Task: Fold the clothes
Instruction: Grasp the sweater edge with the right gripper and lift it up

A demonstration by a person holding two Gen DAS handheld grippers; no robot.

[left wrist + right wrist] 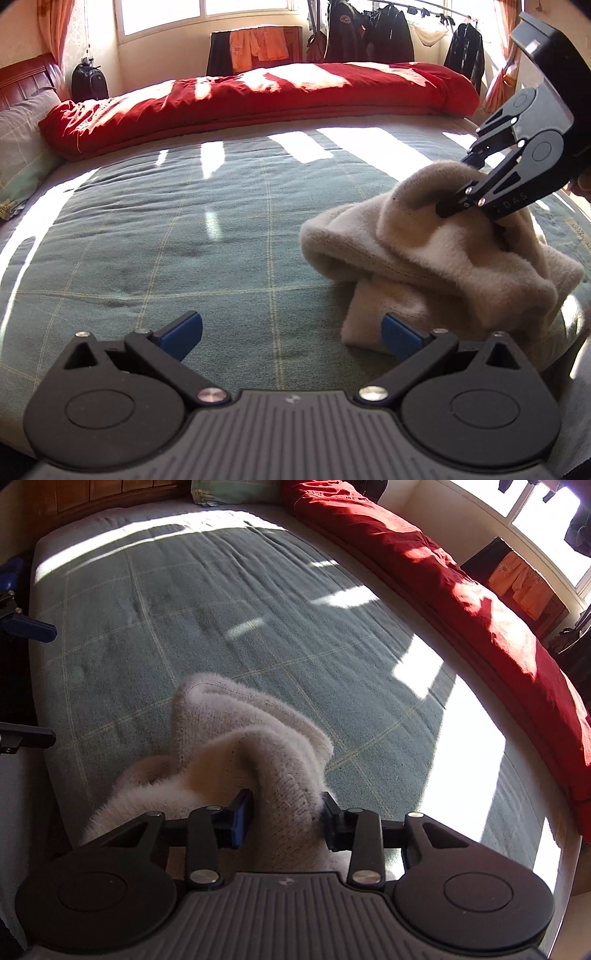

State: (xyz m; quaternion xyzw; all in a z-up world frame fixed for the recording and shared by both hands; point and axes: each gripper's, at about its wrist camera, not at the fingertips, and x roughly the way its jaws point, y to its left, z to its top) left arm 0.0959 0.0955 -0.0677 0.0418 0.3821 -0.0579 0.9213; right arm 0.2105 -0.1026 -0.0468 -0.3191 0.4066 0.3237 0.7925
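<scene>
A cream fleece garment (436, 258) lies bunched on the green plaid bed sheet (184, 236), at the right of the left wrist view. My right gripper (458, 184) comes down onto its top, and the fabric tents up toward the fingers. In the right wrist view a thick fold of the garment (284, 775) fills the gap of the right gripper (285, 823), with both blue pads against it. My left gripper (291, 336) stands open low over the sheet with nothing between its fingers. Its right pad (400, 336) sits just in front of the garment's lower corner.
A red quilt (258, 96) lies along the far side of the bed, with a pillow (22, 147) and a wooden headboard (26, 74) at the left. Dark clothes hang on a rack (369, 33) by the window. The sheet left of the garment is bare and sunlit in patches.
</scene>
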